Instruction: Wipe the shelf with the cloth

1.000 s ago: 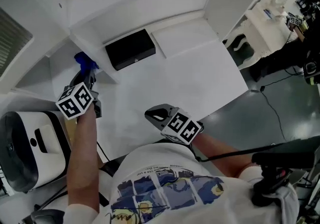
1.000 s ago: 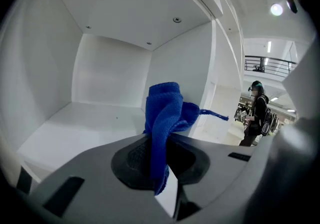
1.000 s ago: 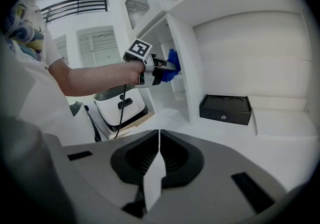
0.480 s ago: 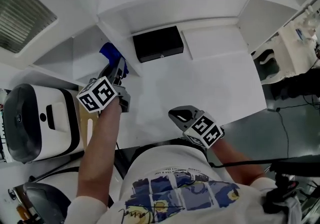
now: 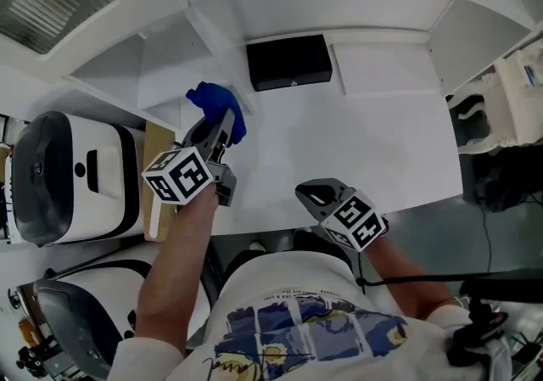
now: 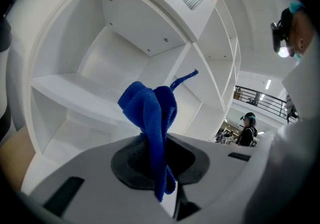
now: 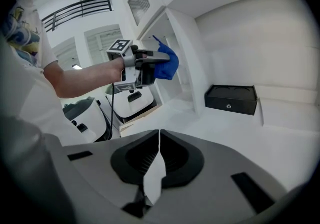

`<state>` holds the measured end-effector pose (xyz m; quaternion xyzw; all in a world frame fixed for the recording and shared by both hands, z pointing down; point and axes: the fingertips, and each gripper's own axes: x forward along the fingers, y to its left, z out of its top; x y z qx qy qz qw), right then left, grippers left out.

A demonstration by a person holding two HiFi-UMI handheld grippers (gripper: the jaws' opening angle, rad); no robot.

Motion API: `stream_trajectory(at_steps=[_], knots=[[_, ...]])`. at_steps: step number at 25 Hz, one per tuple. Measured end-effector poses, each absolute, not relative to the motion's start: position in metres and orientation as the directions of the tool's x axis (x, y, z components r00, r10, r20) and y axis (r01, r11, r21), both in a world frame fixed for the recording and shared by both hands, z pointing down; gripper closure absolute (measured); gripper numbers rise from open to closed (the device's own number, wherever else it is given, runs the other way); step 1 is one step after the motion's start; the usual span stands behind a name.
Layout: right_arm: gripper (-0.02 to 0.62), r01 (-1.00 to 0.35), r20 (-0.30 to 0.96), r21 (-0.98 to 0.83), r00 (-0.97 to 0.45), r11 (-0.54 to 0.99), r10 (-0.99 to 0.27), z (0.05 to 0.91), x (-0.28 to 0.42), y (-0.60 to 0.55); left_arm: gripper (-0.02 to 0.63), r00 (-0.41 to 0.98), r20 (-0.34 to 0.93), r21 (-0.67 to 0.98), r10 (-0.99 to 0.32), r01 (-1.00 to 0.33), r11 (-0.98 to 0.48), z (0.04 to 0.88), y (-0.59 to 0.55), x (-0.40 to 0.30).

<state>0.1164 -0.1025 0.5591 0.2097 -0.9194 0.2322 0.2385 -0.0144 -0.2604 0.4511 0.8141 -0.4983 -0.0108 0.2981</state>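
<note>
My left gripper [image 5: 222,126] is shut on a bunched blue cloth [image 5: 219,104], held up in front of the white shelf unit [image 5: 161,74] at the left side compartment. In the left gripper view the blue cloth [image 6: 150,113] sticks up from between the closed jaws, with the shelf board [image 6: 75,93] behind it. My right gripper [image 5: 310,193] hangs low near the table's front edge, shut with nothing in it; its own view shows the jaws [image 7: 159,144] pressed together. That view also shows the left gripper [image 7: 150,66] with the cloth [image 7: 167,63].
A black box [image 5: 288,62] stands on the white table [image 5: 356,142] under the upper shelf. A white and black machine [image 5: 68,176] sits to the left. Shelf uprights and boards close in the back and both sides.
The left gripper with the cloth has moved right and nearer to me along the shelf's left compartment as the head view shifted. The right gripper has hardly moved.
</note>
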Motion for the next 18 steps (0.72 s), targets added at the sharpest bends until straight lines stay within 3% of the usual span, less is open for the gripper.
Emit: stream_trajectory(at_steps=[18], knots=[[0.565, -0.537, 0.539, -0.206, -0.76, 0.818, -0.363, 0.517, 0.05, 0.005, 0.551, 0.605, 0.388, 0.308, -0.695, -0.796, -0.521, 0.457, -0.043, -0.065]])
